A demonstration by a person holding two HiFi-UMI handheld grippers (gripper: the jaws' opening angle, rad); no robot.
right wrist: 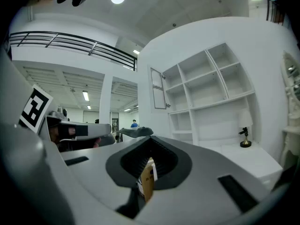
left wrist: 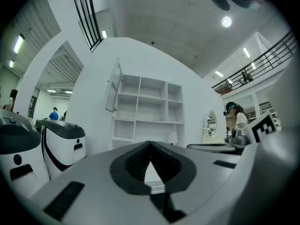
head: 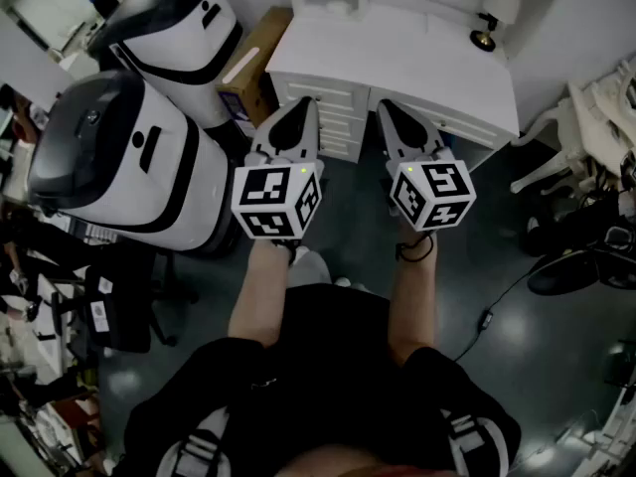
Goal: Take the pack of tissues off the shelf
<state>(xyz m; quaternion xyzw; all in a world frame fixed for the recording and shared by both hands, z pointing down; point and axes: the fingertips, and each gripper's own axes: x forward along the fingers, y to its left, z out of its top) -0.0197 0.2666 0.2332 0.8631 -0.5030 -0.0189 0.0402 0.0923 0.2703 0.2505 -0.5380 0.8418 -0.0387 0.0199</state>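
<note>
A white shelf unit (left wrist: pixel 145 109) with open compartments stands on the wall above a white dresser (head: pixel 417 48). Its compartments (right wrist: pixel 206 97) look bare from here, and I cannot make out a pack of tissues in any view. My left gripper (head: pixel 304 102) and right gripper (head: pixel 386 105) are held side by side in front of the dresser, pointing level at it and well short of the shelf. The left gripper (left wrist: pixel 150 144) has its jaws meeting at the tips with nothing between them. The right gripper (right wrist: pixel 151 138) is likewise shut and empty.
Two large white and black machines (head: pixel 149 167) stand at the left, with a cardboard box (head: pixel 253 58) beside the dresser. A small lamp (right wrist: pixel 243 137) sits on the dresser top, and an oval mirror (left wrist: pixel 212 125) stands further right. A white chair (head: pixel 586 107) and cables lie at the right.
</note>
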